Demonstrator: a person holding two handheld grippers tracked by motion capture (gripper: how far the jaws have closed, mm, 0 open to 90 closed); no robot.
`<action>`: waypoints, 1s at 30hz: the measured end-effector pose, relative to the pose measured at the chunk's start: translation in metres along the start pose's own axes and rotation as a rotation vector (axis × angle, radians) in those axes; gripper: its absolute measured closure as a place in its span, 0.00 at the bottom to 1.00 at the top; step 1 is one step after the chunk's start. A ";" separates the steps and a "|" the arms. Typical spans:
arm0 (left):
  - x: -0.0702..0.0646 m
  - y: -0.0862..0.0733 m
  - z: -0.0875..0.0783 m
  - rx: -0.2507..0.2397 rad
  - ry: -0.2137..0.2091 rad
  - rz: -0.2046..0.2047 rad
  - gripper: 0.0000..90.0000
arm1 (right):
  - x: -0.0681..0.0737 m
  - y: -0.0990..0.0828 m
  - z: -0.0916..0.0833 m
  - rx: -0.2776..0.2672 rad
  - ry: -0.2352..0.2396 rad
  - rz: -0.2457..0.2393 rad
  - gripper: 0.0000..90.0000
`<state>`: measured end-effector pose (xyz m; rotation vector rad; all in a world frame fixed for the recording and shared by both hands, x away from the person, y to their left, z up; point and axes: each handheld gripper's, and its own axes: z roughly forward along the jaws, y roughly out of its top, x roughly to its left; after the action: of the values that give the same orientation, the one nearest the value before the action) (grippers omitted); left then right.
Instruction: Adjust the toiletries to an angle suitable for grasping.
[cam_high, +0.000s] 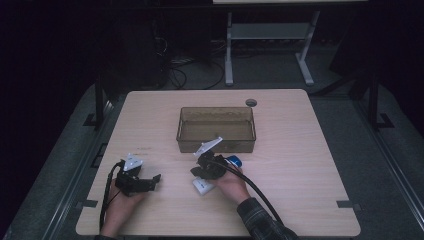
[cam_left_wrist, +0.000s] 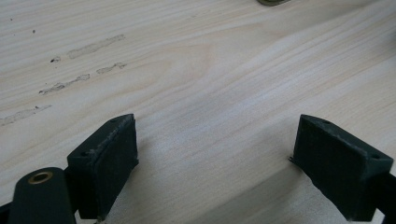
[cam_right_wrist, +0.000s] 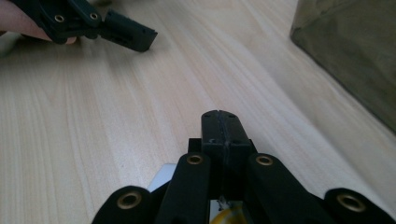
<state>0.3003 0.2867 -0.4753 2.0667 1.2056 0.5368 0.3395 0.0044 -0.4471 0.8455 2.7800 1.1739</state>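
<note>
While the right gripper (cam_high: 199, 170) sits closed on nothing and the left gripper (cam_high: 150, 182) gapes open, the small white box (cam_high: 202, 186) beneath the right hand, mid-table toward the near edge, looks light and rigid, best pinched across its short sides.

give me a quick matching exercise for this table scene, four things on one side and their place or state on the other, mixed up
Things:
1. left hand-held gripper
2. right hand-held gripper
3. brown bin
4. round grommet

Place or state:
A. set in the table near its far edge
B. jaws pressed together, nothing between them
C. jaws spread wide over bare wood
D. sits mid-table, just beyond the right hand

Pairs: 1-C, 2-B, 3-D, 4-A
</note>
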 end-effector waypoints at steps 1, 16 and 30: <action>0.000 0.000 0.000 0.000 0.000 0.000 0.14 | 0.001 0.000 0.000 0.002 0.001 0.000 0.99; -0.001 0.000 0.000 -0.002 -0.002 -0.001 0.14 | 0.004 -0.010 -0.006 0.030 0.009 -0.008 0.99; -0.001 0.000 0.000 0.000 -0.002 0.001 0.14 | 0.004 -0.038 -0.030 0.040 0.001 0.003 0.99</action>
<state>0.2999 0.2862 -0.4754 2.0675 1.2031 0.5351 0.3114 -0.0350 -0.4502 0.8524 2.8134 1.1232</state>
